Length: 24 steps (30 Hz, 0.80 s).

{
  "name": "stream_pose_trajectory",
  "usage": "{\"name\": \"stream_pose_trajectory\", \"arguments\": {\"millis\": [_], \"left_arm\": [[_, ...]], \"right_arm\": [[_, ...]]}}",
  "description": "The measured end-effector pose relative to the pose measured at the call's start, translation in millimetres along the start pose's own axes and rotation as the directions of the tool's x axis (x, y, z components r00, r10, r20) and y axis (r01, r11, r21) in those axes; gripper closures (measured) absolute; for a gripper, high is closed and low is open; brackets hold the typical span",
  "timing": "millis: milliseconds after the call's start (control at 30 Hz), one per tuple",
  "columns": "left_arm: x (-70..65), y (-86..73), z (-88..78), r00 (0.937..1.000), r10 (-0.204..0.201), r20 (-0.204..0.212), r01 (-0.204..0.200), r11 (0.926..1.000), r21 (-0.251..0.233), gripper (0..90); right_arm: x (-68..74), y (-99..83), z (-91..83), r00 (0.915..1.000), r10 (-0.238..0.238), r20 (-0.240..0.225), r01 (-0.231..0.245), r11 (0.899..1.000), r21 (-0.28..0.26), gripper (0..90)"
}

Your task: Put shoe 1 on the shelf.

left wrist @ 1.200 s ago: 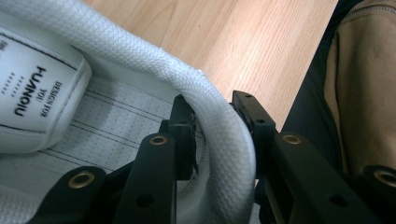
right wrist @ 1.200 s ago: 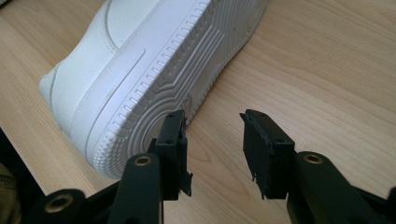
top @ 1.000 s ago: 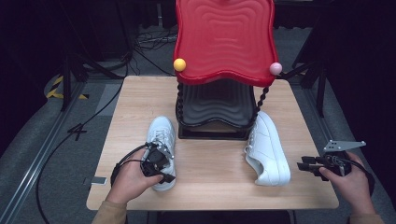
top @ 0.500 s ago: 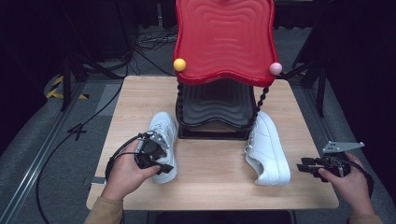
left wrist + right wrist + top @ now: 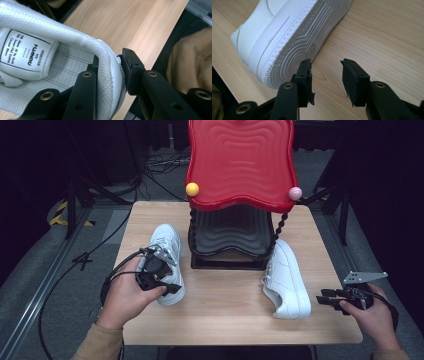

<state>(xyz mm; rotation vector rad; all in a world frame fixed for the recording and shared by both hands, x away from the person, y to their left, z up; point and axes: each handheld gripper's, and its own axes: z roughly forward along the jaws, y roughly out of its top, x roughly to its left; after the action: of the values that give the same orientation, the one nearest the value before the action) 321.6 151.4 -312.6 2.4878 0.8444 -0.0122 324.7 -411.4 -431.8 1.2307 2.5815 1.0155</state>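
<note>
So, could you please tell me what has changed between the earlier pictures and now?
The left gripper, its jaws just closing, has clamped the heel collar of the left shoe and begun lifting that heel off the table. The right gripper stays open beside the right shoe, which lies on its side; the red rack is unmoved.

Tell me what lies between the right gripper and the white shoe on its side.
Only bare table separates the right gripper from that shoe, per the right gripper view.
</note>
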Motion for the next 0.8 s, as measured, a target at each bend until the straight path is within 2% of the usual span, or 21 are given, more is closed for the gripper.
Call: {"name": "stream_pose_trajectory", "arguments": {"millis": [100,300,633,800], "left_arm": [[-2.5,5.3,-11.7,0.9997,-0.023,-0.008,0.023,0.9995,-0.023,74.3],[-2.9,15.7,-28.4,0.9994,-0.033,-0.008,0.033,0.9993,-0.018,74.1],[-2.1,32.4,-52.3,0.9988,-0.011,-0.047,0.01,0.9997,-0.023,74.1],[-3.3,46.9,-69.6,0.9973,0.011,-0.072,-0.012,0.9998,-0.016,74.1]], "right_arm": [[0.6,0.3,-0.1,1.0,-0.001,0.001,0.001,1.0,-0.002,60.2],[0.7,0.3,-0.3,1.0,-0.003,0.0,0.003,1.0,-0.003,60.2],[0.8,0.3,0.3,1.0,-0.005,0.001,0.005,1.0,0.002,60.1],[0.0,-0.3,0.2,1.0,-0.005,0.001,0.005,1.0,0.002,60.2]]}}
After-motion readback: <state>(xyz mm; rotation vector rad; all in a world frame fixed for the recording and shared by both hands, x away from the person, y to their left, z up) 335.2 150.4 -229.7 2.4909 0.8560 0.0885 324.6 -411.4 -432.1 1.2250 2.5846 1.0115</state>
